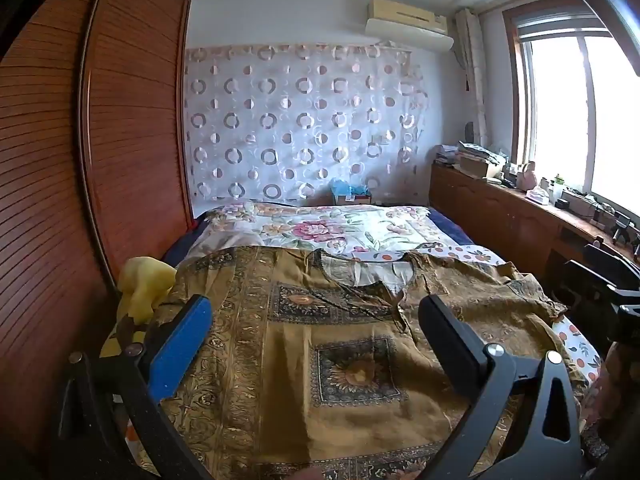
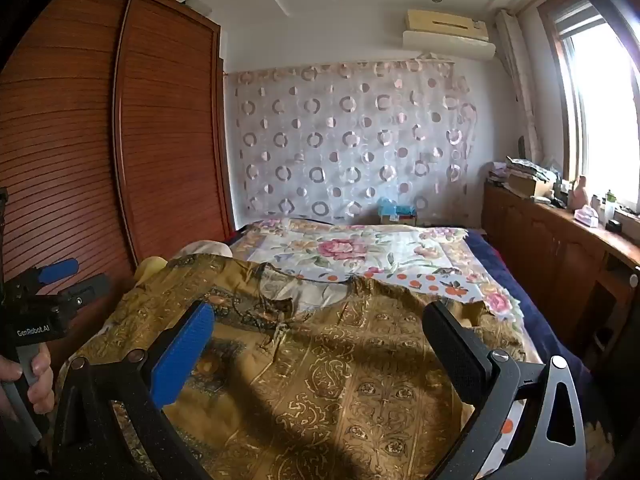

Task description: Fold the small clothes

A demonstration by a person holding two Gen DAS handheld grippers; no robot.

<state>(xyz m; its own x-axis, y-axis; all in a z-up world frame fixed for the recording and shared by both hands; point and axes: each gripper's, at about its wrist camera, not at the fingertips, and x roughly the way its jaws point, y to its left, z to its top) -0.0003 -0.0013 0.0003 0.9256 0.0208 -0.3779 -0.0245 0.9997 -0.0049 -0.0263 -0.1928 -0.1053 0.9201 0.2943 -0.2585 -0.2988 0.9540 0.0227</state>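
A brown-gold patterned top (image 1: pixel 320 344) lies spread flat on the bed, its neckline (image 1: pixel 360 276) toward the far end. It also shows in the right wrist view (image 2: pixel 340 368). My left gripper (image 1: pixel 316 312) is open and empty, hovering just above the garment's middle. My right gripper (image 2: pixel 320 320) is open and empty above the garment's right part. The left gripper also shows at the left edge of the right wrist view (image 2: pixel 68 280), held in a hand.
A yellow cloth (image 1: pixel 144 284) lies at the bed's left edge by the wooden wardrobe (image 1: pixel 120 140). A floral bedspread (image 1: pixel 320 228) covers the far bed. A wooden cabinet (image 1: pixel 500 216) with clutter runs along the right under the window.
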